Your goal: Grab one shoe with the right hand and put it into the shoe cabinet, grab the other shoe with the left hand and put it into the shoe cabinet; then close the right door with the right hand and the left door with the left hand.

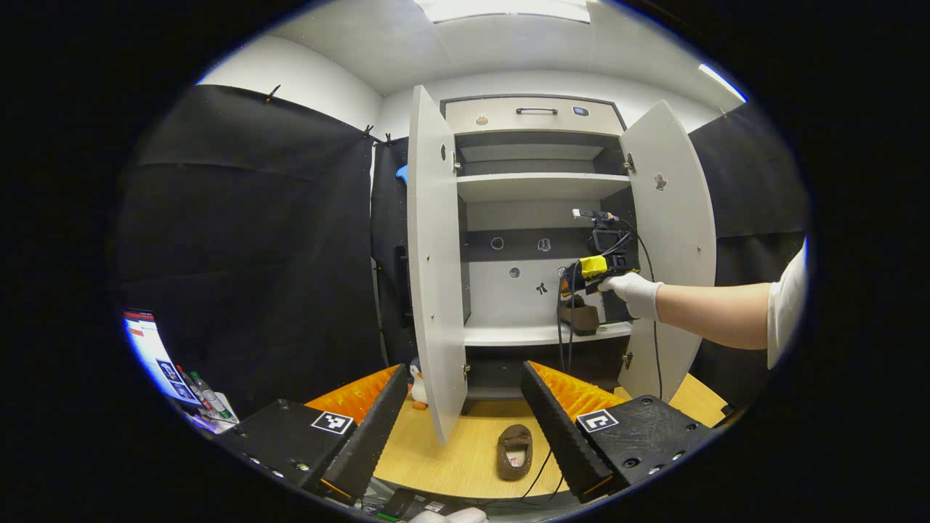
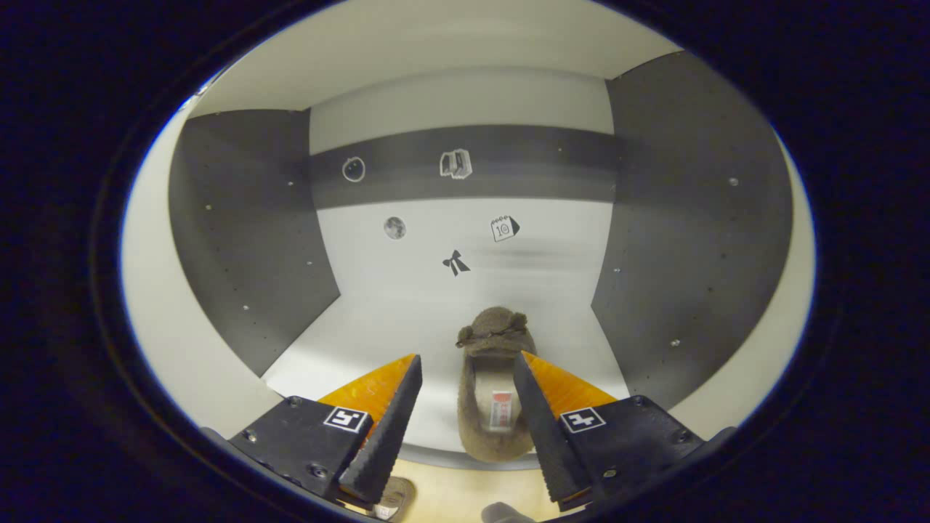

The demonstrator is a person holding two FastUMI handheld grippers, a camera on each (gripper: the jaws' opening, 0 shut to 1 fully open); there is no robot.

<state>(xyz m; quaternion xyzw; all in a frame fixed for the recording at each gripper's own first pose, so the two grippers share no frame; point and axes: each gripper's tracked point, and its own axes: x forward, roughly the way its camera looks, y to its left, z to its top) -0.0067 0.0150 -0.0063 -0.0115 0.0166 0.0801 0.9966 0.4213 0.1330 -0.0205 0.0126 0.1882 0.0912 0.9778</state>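
One brown shoe (image 2: 492,392) lies on the lower shelf (image 2: 363,327) of the shoe cabinet (image 1: 538,218), toe toward the back wall, heel at the shelf's front edge. In the right gripper view it sits between the fingers of the right claw (image 2: 465,421), whose jaws stand apart on either side of it; whether they touch it cannot be told. The left gripper view shows the same claw from outside, held by a gloved hand (image 1: 632,290) in front of the right half of the shelf, with the shoe just below it. The second shoe (image 1: 514,450) rests on the wooden tabletop (image 1: 450,450), before the cabinet and near the front edge. The left claw (image 1: 465,428) hangs above the tabletop, jaws wide, holding nothing. Both cabinet doors are open: the left door (image 1: 434,261) edge-on, the right door (image 1: 672,218) swung outward. A small penguin figure (image 1: 417,383) stands beside the foot of the left door.
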